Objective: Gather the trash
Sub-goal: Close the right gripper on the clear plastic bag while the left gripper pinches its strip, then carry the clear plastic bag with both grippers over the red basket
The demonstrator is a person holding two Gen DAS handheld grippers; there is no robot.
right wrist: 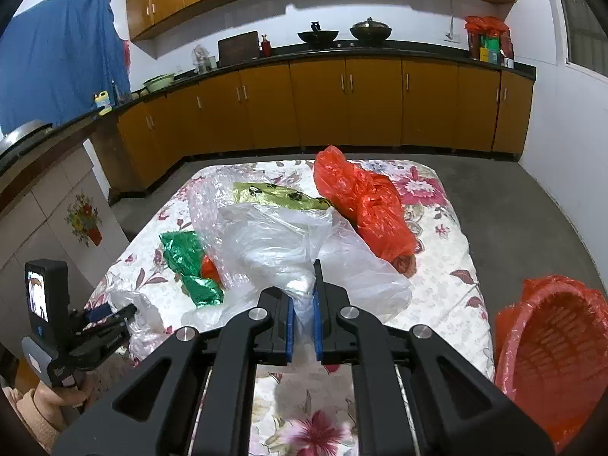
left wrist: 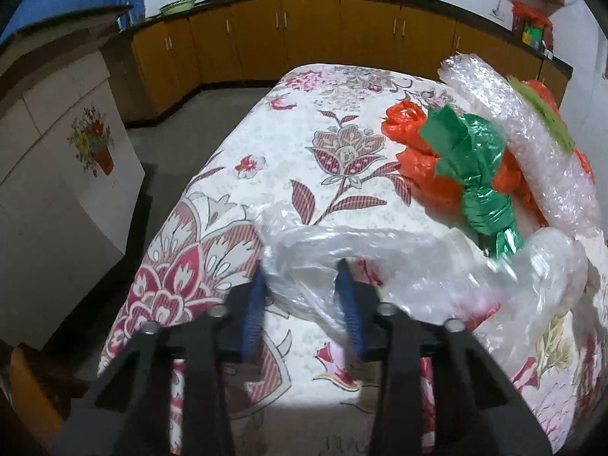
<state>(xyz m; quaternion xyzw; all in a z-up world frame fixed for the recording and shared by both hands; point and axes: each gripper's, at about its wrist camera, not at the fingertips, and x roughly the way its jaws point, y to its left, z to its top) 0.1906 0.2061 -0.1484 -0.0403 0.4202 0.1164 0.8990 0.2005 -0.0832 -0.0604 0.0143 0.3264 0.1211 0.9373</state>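
Observation:
A heap of trash lies on the floral tablecloth (right wrist: 437,273): a clear plastic bag (right wrist: 288,250), bubble wrap (left wrist: 532,144), a green foil wrapper (left wrist: 478,174), an orange plastic bag (right wrist: 364,201) and a yellow-green wrapper (right wrist: 281,193). My right gripper (right wrist: 304,296) is shut on the clear plastic bag, which bunches between its blue pads. My left gripper (left wrist: 300,277) is open, its fingers astride a fold of clear plastic (left wrist: 304,250) at the table's left side. The left gripper also shows in the right wrist view (right wrist: 121,311).
A red basket lined with an orange bag (right wrist: 551,349) stands off the table's right edge. Kitchen cabinets (right wrist: 342,102) with woks run along the far wall. A tiled counter (left wrist: 57,152) stands left of the table.

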